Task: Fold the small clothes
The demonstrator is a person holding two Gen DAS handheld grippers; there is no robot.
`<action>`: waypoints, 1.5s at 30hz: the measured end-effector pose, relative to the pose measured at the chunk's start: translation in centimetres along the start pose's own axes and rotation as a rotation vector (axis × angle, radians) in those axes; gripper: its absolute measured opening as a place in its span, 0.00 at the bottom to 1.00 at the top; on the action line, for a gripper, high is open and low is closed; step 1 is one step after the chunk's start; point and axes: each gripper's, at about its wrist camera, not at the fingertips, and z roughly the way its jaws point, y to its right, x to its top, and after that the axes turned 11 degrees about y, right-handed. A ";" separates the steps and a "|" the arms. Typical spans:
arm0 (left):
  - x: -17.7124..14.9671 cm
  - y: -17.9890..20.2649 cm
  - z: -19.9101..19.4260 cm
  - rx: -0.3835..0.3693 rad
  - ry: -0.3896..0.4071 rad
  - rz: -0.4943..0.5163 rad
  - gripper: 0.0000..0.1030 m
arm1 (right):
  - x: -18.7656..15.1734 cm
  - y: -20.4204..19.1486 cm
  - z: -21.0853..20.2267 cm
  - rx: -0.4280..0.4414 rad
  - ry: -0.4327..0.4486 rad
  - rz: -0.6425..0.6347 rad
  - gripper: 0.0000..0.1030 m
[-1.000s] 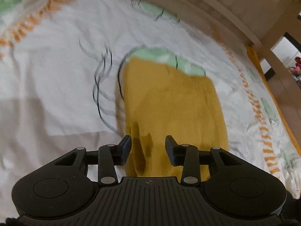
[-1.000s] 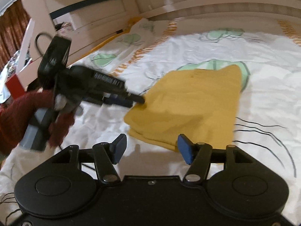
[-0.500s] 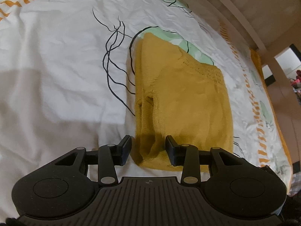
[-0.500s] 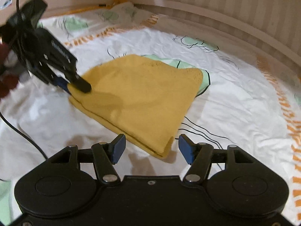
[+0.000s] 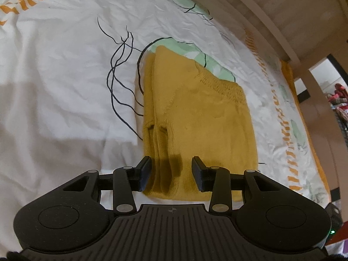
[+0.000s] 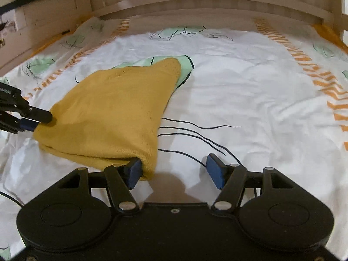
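A mustard-yellow knitted garment (image 5: 202,117) lies folded on the white printed bedsheet (image 5: 56,69). My left gripper (image 5: 171,175) is open, its jaws on either side of the garment's near folded edge, close above it. In the right wrist view the same garment (image 6: 113,108) lies left of centre. My right gripper (image 6: 174,171) is open; its left pad (image 6: 133,173) touches the garment's near corner, and the right pad is over bare sheet. The left gripper (image 6: 41,120) shows at that view's left edge, at the garment's far corner.
A wooden bed rail (image 6: 213,2) runs along the far side of the bed. The sheet has orange stripes (image 6: 322,80) and green leaf prints (image 6: 180,30). A wooden post and doorway (image 5: 315,82) stand at the right. White sheet (image 6: 250,100) spreads right of the garment.
Both grippers have swung round the garment and come closer to its edges. The right gripper now sits at the garment's near corner. Both stay open.
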 end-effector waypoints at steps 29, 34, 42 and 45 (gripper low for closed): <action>-0.3 -0.7 3.2 -0.061 -0.052 -0.029 0.68 | 6.9 3.7 10.5 0.386 -0.076 0.404 0.84; 0.2 -0.9 3.9 -0.104 -0.072 -0.038 0.72 | 6.9 4.2 13.0 0.404 -0.123 0.442 0.86; 1.1 -0.6 5.5 -0.158 -0.096 -0.030 0.73 | 6.4 5.4 15.5 0.475 -0.135 0.541 0.87; 1.3 -0.9 5.9 -0.184 -0.104 -0.052 0.73 | 6.5 5.6 15.9 0.490 -0.129 0.553 0.86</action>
